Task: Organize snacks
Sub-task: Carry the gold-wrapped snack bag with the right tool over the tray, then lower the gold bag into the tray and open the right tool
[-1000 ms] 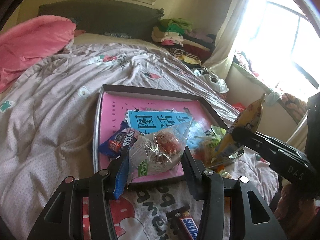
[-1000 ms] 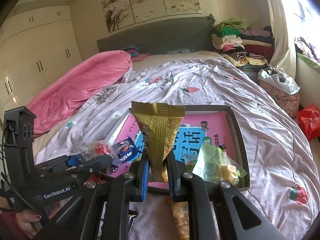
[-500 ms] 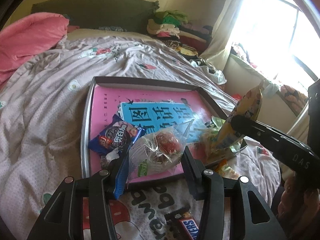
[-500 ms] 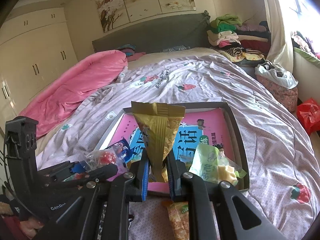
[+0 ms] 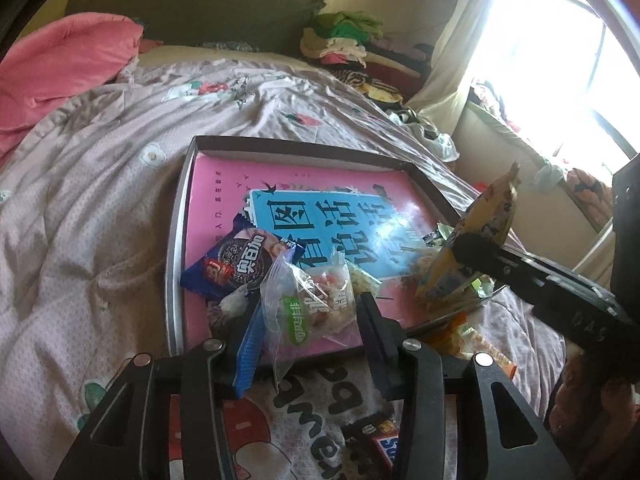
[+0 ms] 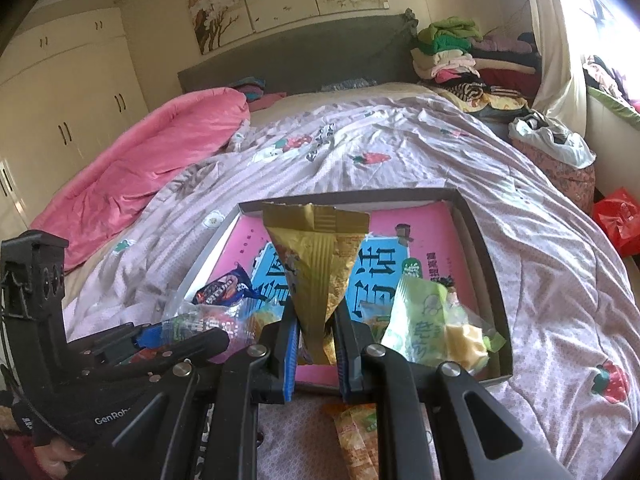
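A shallow dark-rimmed box (image 5: pixel 180 216) with a pink and blue floor lies on the bed. My left gripper (image 5: pixel 310 312) is open over its near edge; a clear snack bag (image 5: pixel 308 304) sits loose between the fingers, resting in the box. A blue Oreo pack (image 5: pixel 236 264) lies just beyond it. My right gripper (image 6: pixel 316 332) is shut on a gold snack bag (image 6: pixel 320 252) and holds it upright over the box's near edge; it also shows in the left wrist view (image 5: pixel 480 236). A green packet (image 6: pixel 424 320) lies in the box's right corner.
A Snickers bar (image 5: pixel 380 440) and an orange packet (image 6: pixel 356 436) lie on the bedding in front of the box. A pink duvet (image 6: pixel 152 164) is heaped at the left. Folded clothes (image 6: pixel 452 52) are stacked by the headboard. A red bag (image 6: pixel 616 216) sits on the floor at right.
My left gripper has lowered to the box's near edge and the clear bag has sagged down between its fingers. My right gripper has kept hold of the gold bag and moved slightly closer.
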### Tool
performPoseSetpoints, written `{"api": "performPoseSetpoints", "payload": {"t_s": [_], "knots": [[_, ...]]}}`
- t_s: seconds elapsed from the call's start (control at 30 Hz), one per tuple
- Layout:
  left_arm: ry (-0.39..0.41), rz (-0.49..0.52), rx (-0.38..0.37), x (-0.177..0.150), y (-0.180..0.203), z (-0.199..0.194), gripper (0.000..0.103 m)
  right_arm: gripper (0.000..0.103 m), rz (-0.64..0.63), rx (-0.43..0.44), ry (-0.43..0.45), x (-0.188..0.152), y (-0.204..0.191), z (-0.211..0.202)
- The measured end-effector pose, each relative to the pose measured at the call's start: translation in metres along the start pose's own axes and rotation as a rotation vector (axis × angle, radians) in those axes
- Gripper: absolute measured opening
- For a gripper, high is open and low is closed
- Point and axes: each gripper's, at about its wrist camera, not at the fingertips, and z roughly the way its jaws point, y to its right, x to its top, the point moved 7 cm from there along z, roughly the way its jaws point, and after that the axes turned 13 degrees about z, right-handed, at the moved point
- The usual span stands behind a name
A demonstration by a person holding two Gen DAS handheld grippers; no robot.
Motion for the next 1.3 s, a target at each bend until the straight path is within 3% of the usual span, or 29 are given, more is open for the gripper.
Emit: {"api": "performPoseSetpoints", "payload": {"t_s": [0.6,1.3], "knots": [[-0.008,-0.030,0.011,-0.002,-0.006,-0.001,0.047,0.018,-0.008,-0.033,-0.078,-0.018,0.002,0.014],[0.031,-0.059,0.014,0.001,-0.012,-0.016,0.064,0.040,0.014,-0.028,-0.021,-0.006,0.006,-0.012]]}}
